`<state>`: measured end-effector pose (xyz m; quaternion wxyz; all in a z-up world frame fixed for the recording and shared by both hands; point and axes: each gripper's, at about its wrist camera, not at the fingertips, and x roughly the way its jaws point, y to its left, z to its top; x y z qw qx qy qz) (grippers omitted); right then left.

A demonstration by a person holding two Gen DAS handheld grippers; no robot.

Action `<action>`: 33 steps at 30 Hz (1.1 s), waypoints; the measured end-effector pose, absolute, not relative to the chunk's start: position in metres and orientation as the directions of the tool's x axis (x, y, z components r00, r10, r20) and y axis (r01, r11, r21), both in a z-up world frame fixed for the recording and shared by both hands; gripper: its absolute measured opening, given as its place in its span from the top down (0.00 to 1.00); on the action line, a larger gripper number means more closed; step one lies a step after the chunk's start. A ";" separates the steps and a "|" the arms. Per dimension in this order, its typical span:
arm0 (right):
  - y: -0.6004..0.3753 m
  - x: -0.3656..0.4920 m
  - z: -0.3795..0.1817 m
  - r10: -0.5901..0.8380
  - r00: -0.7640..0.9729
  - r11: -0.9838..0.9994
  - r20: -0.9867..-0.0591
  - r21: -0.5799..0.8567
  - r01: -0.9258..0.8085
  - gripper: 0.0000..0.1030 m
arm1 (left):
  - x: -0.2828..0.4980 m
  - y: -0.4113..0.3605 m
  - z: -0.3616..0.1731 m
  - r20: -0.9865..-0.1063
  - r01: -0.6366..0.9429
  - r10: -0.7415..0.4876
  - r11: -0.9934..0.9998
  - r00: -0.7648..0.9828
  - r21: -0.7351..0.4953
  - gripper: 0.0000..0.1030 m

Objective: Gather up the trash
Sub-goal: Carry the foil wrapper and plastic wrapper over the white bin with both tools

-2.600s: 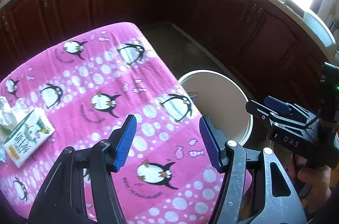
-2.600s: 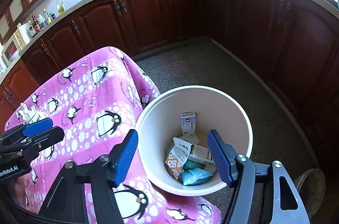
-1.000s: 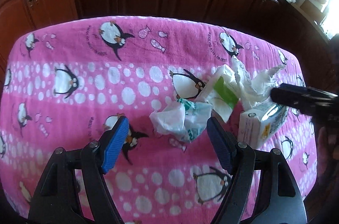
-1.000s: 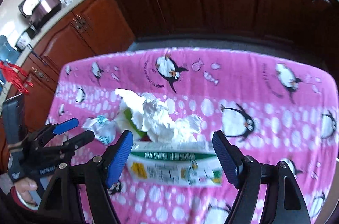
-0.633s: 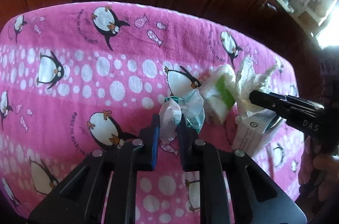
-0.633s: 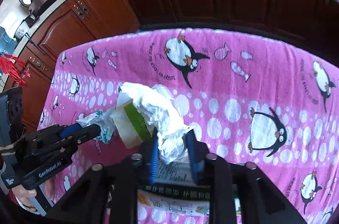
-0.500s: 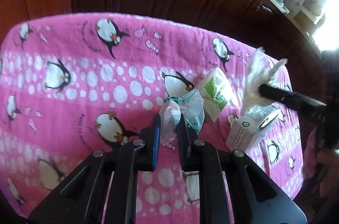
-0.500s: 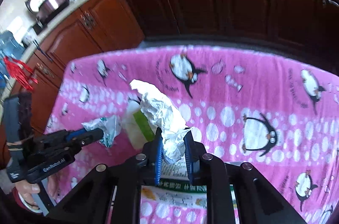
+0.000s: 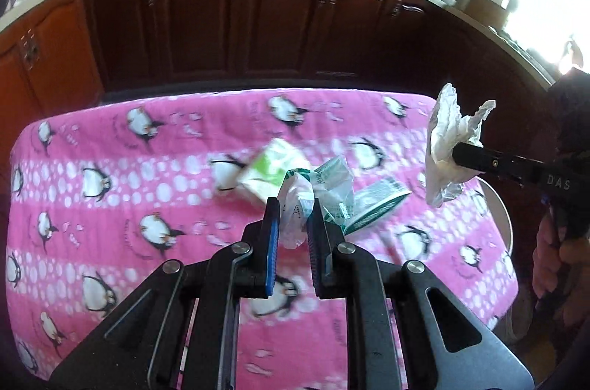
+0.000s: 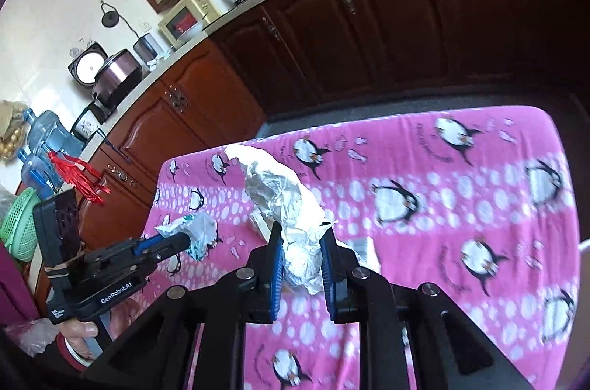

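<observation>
My left gripper [image 9: 293, 205] is shut on a crumpled white and green plastic wrapper [image 9: 317, 190] and holds it above the pink penguin cloth [image 9: 129, 205]. It shows from the side in the right wrist view [image 10: 191, 235]. My right gripper [image 10: 301, 235] is shut on a crumpled white tissue [image 10: 284, 194], lifted off the table; it also shows in the left wrist view [image 9: 448, 146]. A white and green tissue pack [image 9: 271, 170] and a green-printed carton [image 9: 379, 202] lie on the cloth.
The white bin's rim [image 9: 503, 224] shows past the table's right edge. Dark wooden cabinets [image 9: 221, 21] run behind the table. A counter with bottles, a microwave and cookers [image 10: 184, 21] lies at the back left. A green basket [image 10: 18, 224] sits at the far left.
Both grippers closed on their trash and lifted it off the cloth. The tissue has moved up and to the right; the wrapper has risen from the table.
</observation>
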<state>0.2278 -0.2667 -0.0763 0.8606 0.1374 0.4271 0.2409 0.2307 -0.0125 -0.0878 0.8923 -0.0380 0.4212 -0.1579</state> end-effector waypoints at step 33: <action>-0.525 0.079 -0.075 0.198 0.676 0.925 -0.710 0.363 0.111 0.84 | 0.193 -0.300 -0.080 -0.758 0.648 -0.480 0.754 0.441 -0.101 0.88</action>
